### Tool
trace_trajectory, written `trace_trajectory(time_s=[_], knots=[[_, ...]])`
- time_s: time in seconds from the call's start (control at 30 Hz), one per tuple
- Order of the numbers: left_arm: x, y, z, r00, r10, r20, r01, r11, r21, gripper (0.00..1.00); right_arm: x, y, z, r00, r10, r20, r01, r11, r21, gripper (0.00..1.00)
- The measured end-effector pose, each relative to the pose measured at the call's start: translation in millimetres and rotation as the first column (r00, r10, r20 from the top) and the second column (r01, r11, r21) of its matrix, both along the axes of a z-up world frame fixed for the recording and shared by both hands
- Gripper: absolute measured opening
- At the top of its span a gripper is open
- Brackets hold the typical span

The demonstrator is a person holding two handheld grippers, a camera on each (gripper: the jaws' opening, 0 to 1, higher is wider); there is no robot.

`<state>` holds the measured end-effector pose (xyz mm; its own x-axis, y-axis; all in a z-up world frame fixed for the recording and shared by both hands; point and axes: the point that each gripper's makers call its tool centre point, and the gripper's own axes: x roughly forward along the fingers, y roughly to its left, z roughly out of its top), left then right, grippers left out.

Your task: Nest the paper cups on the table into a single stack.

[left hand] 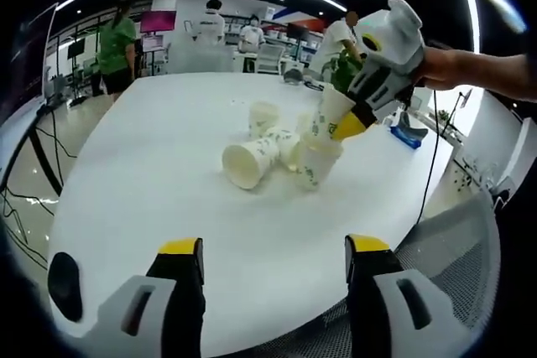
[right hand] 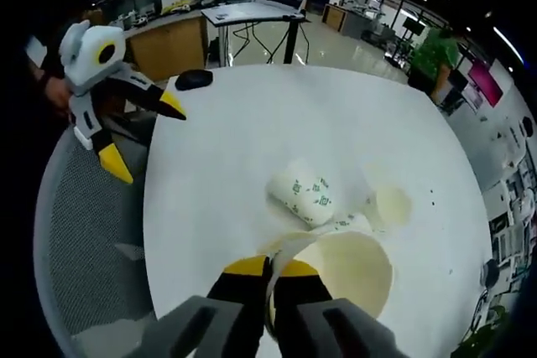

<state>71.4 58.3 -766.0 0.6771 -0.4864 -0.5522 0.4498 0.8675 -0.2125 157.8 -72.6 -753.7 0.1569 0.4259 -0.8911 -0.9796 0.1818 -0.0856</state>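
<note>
White green-printed paper cups (left hand: 277,153) cluster mid-table, one on its side (left hand: 250,163), one held tilted (right hand: 340,266)

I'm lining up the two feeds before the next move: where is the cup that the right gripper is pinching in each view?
Left gripper view: the held cup sits right of centre, tilted over the cup cluster, pinched by the right gripper.
Right gripper view: the same cup is at bottom centre, mouth facing the camera, rim between the jaws.
Shared landmark: the cup lying on its side on the white table.
</note>
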Motion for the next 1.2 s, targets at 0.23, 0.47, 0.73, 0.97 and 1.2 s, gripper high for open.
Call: trace_trajectory(time_s=[0.23, 0.47, 0.73, 0.97, 1.2], knots=[[0.3, 0, 0.0, 1.000, -0.007, 0.004, 0.007, 1.000, 0.006, 0.69, -2, 0, -5.9, 1.000, 0.002, -0.009, -0.002, 1.000, -0.011, 0.00], [-0.3, -1, 1.4, 1.000, -0.005, 0.002, 0.005, 1.000, 0.008, 0.69, -1, -1, -8.8, 1.000, -0.002, -0.013, 0.001, 1.000, -0.014, 0.00], [0.6, 1, -1.4, 1.000, -0.004, 0.000, 0.004, 1.000, 0.009, 0.68, -2, -3, -10.2, 1.000, -0.007, -0.017, 0.007, 1.000, -0.017, 0.00], [0.2, 0, -2.1, 1.000, -0.008, -0.001, 0.008, 1.000, 0.011, 0.68, -1, -4, -10.8, 1.000, -0.009, -0.015, 0.008, 1.000, -0.016, 0.01], [-1.0, -1, -0.1, 1.000, -0.011, -0.003, 0.011, 1.000, 0.012, 0.68, -1, -6, -11.1, 1.000, -0.009, -0.015, 0.009, 1.000, -0.019, 0.02]])
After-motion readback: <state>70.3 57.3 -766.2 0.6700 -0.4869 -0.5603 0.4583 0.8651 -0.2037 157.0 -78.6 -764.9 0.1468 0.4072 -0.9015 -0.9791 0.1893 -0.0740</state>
